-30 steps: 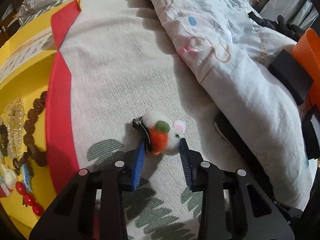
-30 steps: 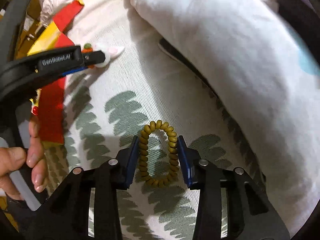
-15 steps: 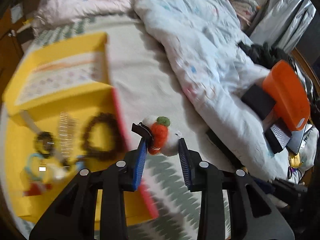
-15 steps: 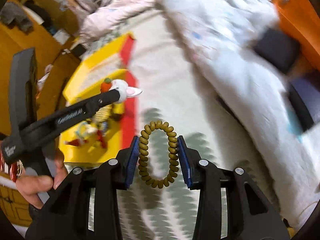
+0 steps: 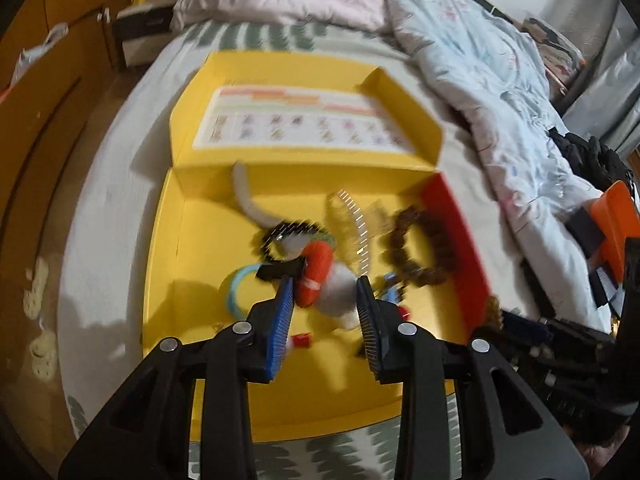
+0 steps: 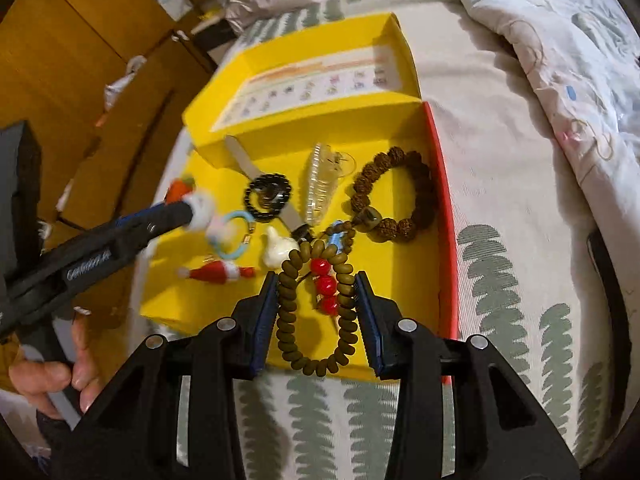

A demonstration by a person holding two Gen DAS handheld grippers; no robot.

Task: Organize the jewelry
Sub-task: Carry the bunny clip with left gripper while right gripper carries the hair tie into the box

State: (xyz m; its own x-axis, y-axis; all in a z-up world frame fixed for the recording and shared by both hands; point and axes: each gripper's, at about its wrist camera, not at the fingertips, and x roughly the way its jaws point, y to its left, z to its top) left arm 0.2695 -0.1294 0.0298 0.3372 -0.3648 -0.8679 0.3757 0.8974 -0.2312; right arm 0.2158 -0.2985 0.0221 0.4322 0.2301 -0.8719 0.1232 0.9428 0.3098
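My left gripper is shut on a fuzzy white rabbit hair clip with an orange carrot, held in the air above the open yellow box. My right gripper is shut on an olive-green coil hair tie above the box's near edge. The left gripper with the rabbit clip also shows at the left of the right wrist view. In the box lie a brown bead bracelet, a black bead bracelet, a clear comb clip, red beads and a blue ring.
The box sits on a bed sheet with grey-green leaf prints. Its lid stands open at the far side, a red wall on the right. A pale quilt is heaped on the right. A person's hand holds the left gripper's handle.
Both grippers rose off the sheet and moved left over the yellow box, still carrying the rabbit clip and the coil hair tie. The box now fills both views.
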